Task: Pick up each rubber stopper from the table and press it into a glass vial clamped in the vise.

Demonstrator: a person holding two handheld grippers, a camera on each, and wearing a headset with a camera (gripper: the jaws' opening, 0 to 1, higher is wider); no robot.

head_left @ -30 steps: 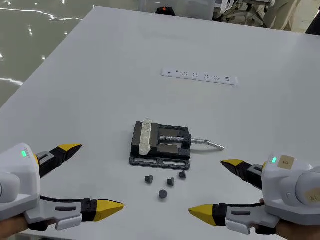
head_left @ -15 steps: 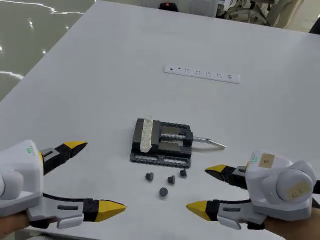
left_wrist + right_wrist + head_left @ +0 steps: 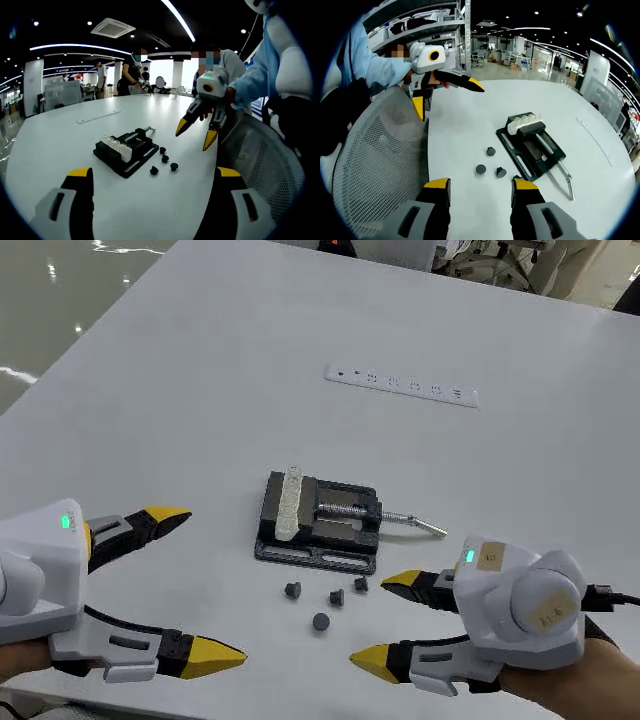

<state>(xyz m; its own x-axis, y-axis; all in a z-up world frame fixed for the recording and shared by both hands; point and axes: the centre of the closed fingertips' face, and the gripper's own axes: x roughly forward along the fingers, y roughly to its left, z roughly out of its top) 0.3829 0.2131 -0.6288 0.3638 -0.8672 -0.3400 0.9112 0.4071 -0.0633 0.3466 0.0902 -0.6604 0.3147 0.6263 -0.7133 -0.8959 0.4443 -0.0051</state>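
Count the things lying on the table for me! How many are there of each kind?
rubber stoppers: 4
vise: 1
power strip: 1
glass vials: a row clamped in the vise, too small to count
Total: 6, leaving the vials out

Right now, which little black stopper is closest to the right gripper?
The stopper at the group's right end, nearest the vise. It lies just beside one jaw tip of the right gripper; the other three lie farther left.

Four rubber stoppers (image 3: 291,589) (image 3: 336,597) (image 3: 360,584) (image 3: 320,621). One vise (image 3: 340,530), with a row of glass vials (image 3: 292,502) too small to count. One power strip (image 3: 400,386). One table (image 3: 200,390). Two grippers: left gripper (image 3: 212,582), right gripper (image 3: 368,616).
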